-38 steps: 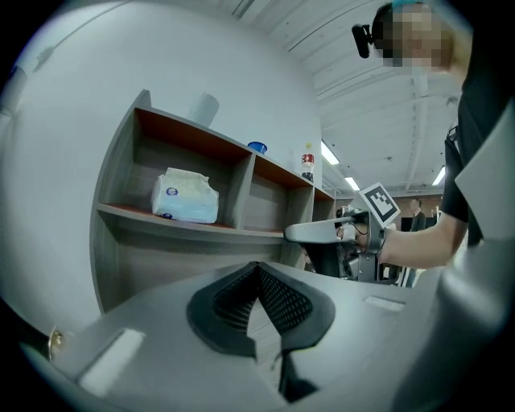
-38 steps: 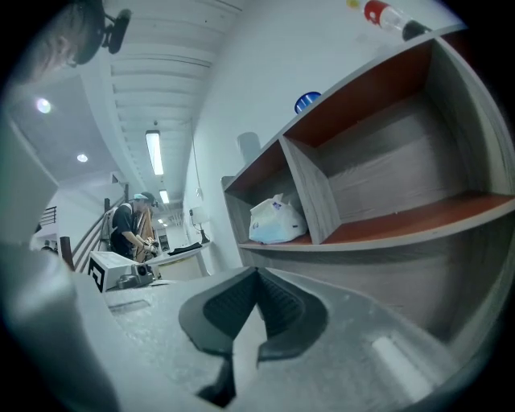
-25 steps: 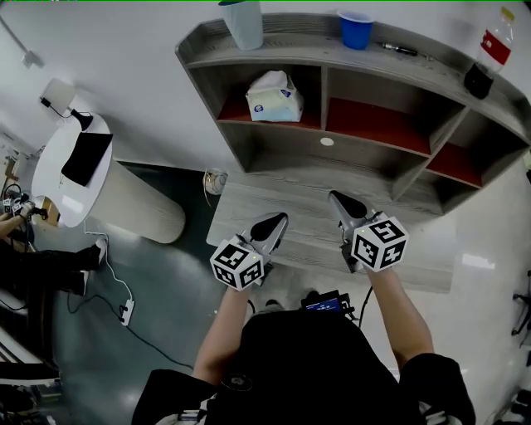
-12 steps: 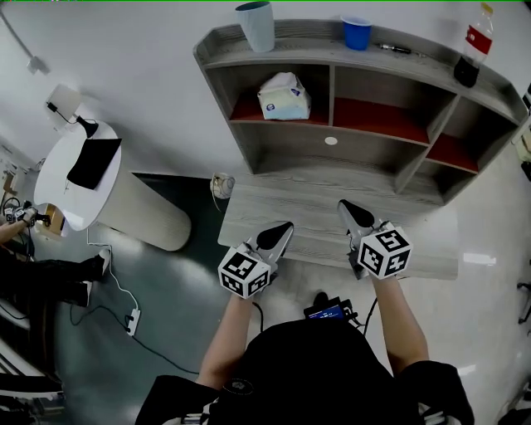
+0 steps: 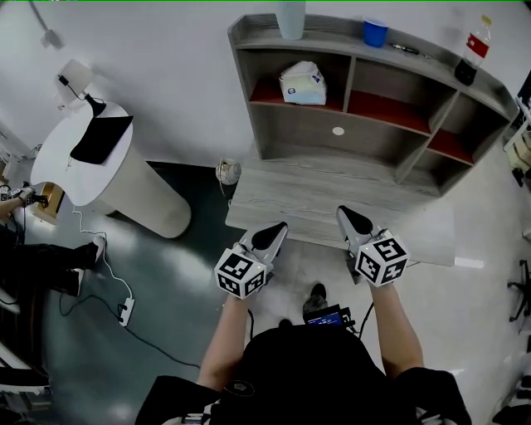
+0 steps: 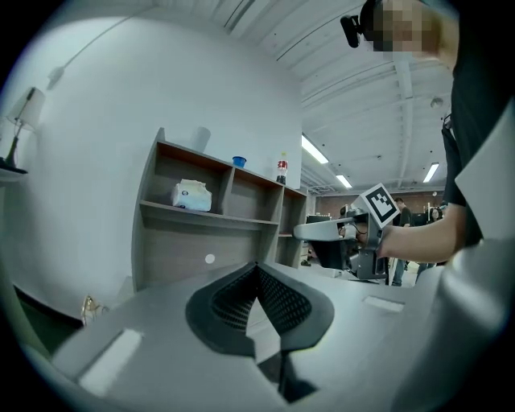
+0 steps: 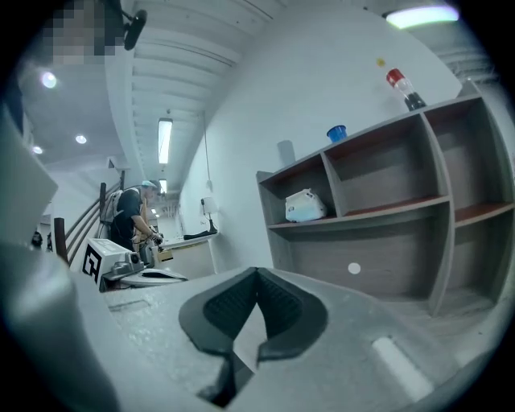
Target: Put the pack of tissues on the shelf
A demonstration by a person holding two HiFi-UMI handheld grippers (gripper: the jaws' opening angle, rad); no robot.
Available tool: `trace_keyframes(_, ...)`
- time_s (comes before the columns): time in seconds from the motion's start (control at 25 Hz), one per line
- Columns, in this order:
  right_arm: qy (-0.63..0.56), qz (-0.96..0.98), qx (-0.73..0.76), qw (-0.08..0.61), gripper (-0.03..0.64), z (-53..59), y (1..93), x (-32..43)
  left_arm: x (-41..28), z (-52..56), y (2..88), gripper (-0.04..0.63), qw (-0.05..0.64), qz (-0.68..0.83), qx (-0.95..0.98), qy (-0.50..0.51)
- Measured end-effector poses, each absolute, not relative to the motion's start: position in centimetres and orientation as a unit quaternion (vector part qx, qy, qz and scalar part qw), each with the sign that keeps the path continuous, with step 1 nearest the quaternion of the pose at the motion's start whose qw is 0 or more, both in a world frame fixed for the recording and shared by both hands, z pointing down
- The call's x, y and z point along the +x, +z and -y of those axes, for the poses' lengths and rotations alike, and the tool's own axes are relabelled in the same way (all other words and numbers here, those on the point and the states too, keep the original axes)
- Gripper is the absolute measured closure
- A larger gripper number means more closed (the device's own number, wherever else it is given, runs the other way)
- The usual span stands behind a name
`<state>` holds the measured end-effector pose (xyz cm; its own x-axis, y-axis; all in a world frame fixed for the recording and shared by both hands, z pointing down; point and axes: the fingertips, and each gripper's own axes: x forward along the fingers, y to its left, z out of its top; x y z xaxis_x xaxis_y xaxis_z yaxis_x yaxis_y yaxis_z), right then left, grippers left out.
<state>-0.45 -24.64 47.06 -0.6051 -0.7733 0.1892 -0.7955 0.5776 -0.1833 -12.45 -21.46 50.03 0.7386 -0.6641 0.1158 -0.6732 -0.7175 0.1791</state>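
Tissues first: the pack of tissues (image 5: 303, 83) sits in the upper left compartment of the shelf (image 5: 332, 148), on the red lining (image 5: 264, 94), towards the top of the head view and a little right of centre. It lies well apart from both of my grippers. The left gripper (image 5: 276, 230) and the right gripper (image 5: 346, 216) hang side by side in the lower middle of that frame. They are at the near edge of the grey tabletop (image 5: 332, 199) that juts out below the shelf, and both point up the frame towards it.

In the left gripper view I see the jaws pressed together at their tips with nothing between them. The right gripper view gives me the same: jaws together and empty. The pack shows small near the middle of that frame, above and to the right of the jaw tips.

Along the top of the shelf stand a pale cup (image 5: 290, 18), a blue cup (image 5: 375, 31) and, at the far right, a bottle (image 5: 470, 60) with a red label.

At the left of the head view there is a round white tabletop (image 5: 62, 178) carrying a flat black thing (image 5: 101, 139) and a small lamp (image 5: 75, 76). A power strip (image 5: 124, 311) lies on the floor (image 5: 166, 282) at lower left.
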Motion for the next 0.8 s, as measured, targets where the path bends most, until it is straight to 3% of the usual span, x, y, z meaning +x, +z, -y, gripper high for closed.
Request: trace_keyframes(0.8,0.123,0.861,0.490,0.052,0.614,14.8,48.9,0.8,-13.2,13.6,51.4,0.594,0.147,0.338,0.929,-0.022)
